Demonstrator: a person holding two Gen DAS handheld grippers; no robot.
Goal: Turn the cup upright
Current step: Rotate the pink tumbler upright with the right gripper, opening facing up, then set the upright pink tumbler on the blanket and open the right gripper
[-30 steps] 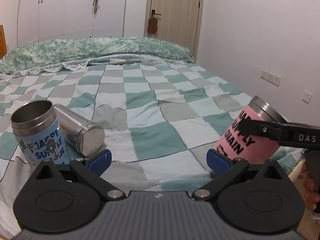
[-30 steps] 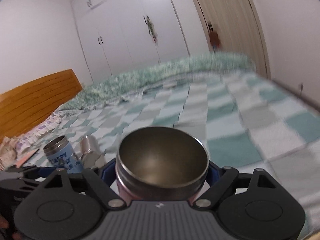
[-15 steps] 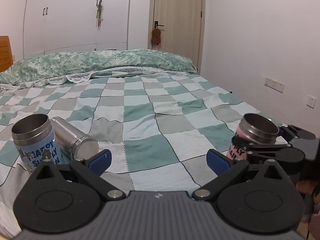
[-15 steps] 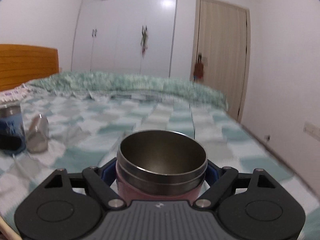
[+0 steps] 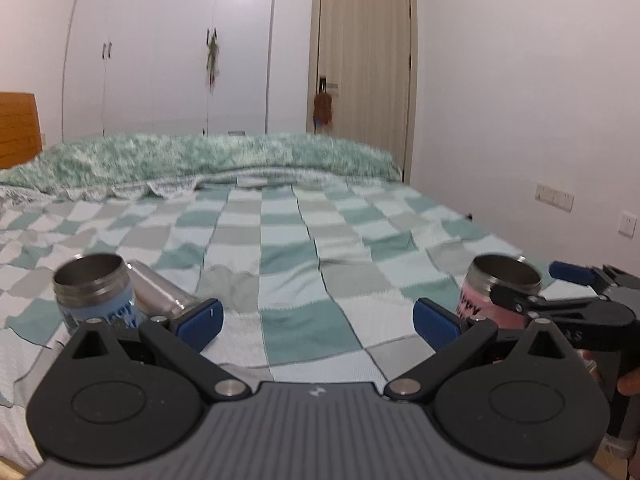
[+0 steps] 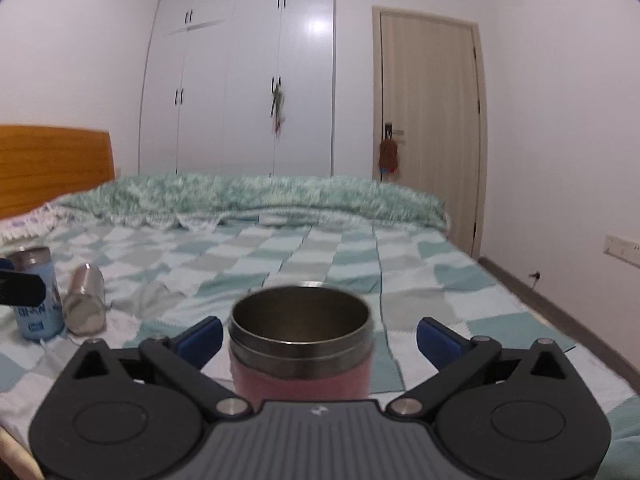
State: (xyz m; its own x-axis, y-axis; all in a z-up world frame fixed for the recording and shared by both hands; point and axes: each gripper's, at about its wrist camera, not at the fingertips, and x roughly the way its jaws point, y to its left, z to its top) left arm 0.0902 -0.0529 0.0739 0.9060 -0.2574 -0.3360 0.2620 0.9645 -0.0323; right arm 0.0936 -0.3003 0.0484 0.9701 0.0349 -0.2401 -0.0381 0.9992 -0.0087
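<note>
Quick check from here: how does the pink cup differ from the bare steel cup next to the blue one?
The pink cup stands upright, mouth up; the bare steel cup lies on its side. The pink cup wears a pink printed sleeve; the bare steel cup has none. The pink cup sits between the open fingers of the right gripper; the bare steel cup lies beside the blue cup. Both rest on the checked blanket.

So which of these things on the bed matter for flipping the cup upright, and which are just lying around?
Part of the job:
pink cup, upright, mouth up
right tongs, open around it

Just lying about:
blue cup, upright
steel bottle, on its side
left tongs, open, holding nothing
checked blanket
</note>
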